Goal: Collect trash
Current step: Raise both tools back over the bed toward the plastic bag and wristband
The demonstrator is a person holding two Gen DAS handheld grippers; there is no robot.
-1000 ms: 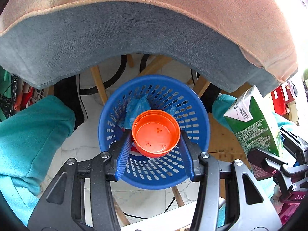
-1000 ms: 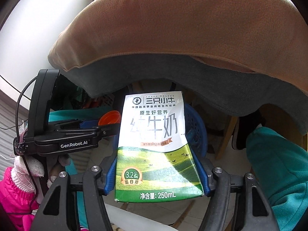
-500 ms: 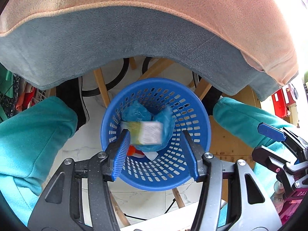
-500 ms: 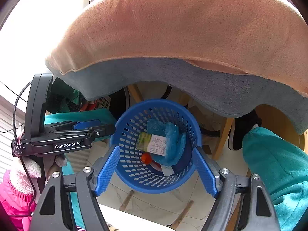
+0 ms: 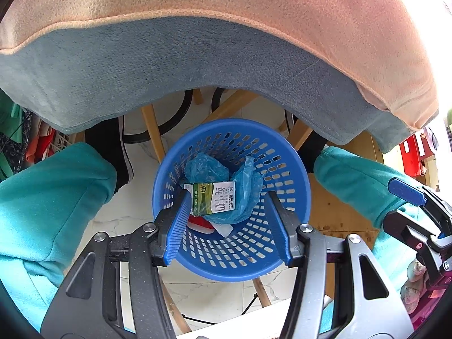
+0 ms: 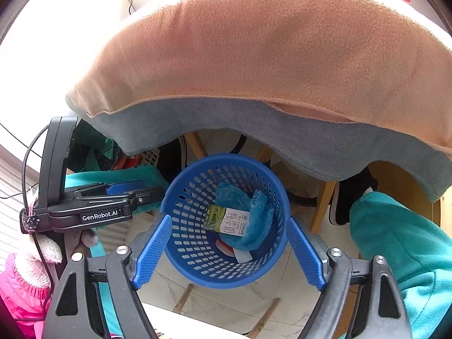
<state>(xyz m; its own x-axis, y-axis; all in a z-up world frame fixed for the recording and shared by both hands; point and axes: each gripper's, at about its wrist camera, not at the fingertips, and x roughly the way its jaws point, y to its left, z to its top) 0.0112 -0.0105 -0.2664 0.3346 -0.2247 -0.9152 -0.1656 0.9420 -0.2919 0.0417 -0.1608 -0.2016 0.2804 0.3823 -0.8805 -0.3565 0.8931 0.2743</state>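
Nearest the lens, the left gripper [image 5: 226, 220] hung with its jaws parted and nothing between them. The right gripper [image 6: 228, 250] was likewise empty, its jaws opening wider. Both pointed down into the blue basket [image 5: 299, 197] on the floor, at the centre of each view. The milk carton [image 5: 213, 200] lay on its side inside it, toward nine o'clock, resting on a crumpled blue bag [image 5: 243, 186] with a red scrap [image 5: 200, 223] beneath (only partly seen). Beyond, at twelve o'clock, a peach and grey cushion [image 5: 226, 42] overhung the basket. The likely risk: either gripper, withdrawing carelessly, could clip the rim and tip the light basket, spilling the collected trash.
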